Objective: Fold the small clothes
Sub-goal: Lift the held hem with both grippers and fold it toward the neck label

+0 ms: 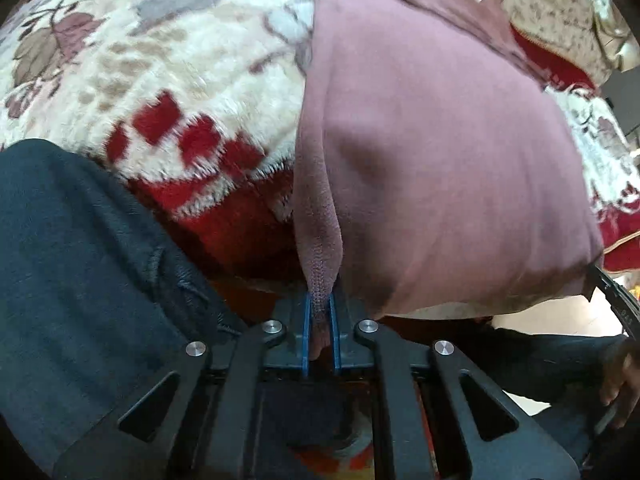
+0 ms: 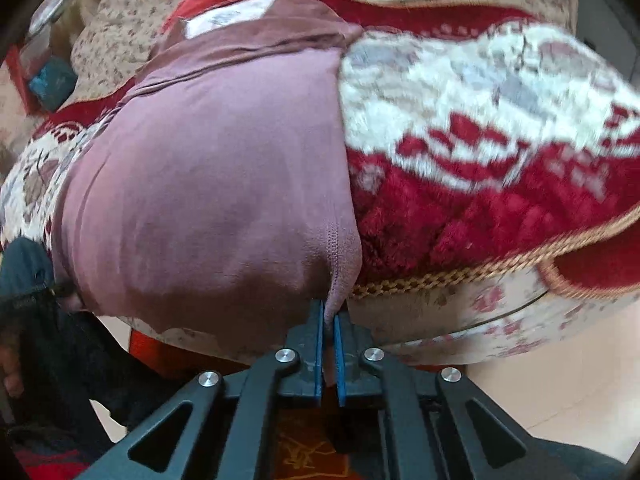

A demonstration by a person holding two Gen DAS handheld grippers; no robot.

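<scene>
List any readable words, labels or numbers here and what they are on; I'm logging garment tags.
None can be read.
White tag at the far end of the mauve garment: print too blurred.
Black curved band at the right edge of the left wrist view: small pale marks, too small to read.
Both hand-held grippers, left and right, carry no lettering.

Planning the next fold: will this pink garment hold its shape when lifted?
Probably not: the pink garment sags between the left gripper and right gripper, so it seems floppy. It looks thin and probably light. The fuzzy blanket may drag it.
</scene>
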